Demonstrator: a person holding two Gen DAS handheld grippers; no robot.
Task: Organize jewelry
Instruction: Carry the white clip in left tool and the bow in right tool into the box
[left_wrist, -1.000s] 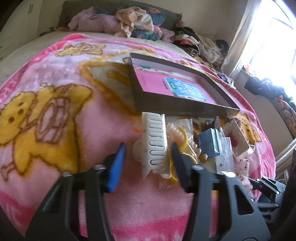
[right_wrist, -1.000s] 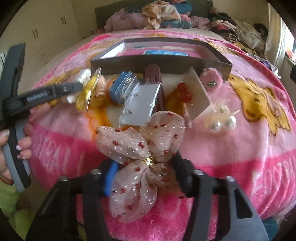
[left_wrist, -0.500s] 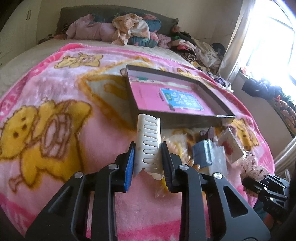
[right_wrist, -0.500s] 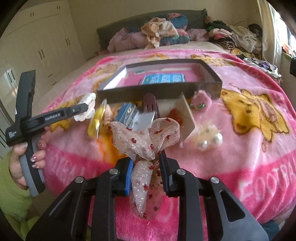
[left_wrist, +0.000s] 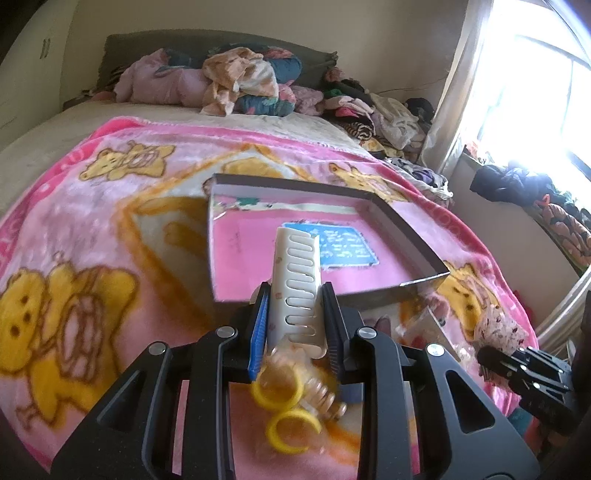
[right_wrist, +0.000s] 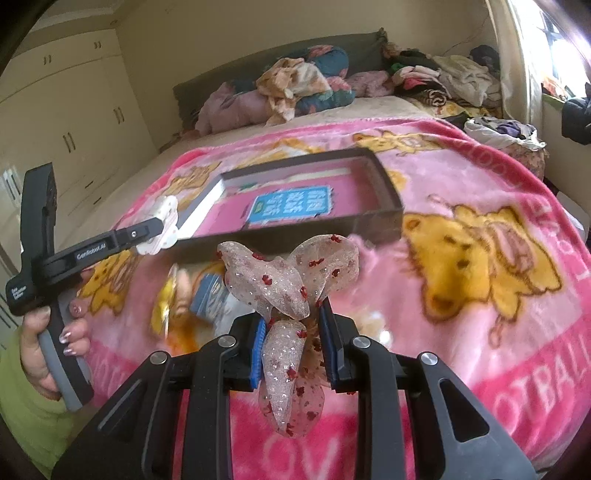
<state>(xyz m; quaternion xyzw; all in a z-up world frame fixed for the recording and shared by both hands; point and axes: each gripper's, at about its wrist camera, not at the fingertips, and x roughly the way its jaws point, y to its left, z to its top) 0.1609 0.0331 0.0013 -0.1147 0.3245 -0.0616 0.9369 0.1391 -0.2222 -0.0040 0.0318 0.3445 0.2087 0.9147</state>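
Both tongs are loaded: the left gripper is clamped on a cream plastic claw hair clip with slotted teeth, lifted above the near wall of the shallow dark cardboard box with a pink floor; the right gripper pinches a sheer pink organza bow with red specks by its knot, short of that box. To place well, carry each piece fully past the wall, lower it close to the floor, then release, keeping the two apart. Bagged yellow rings lie blurred on the pink bear-print blanket.

White comb clip upright over the box; sheer bow raised.
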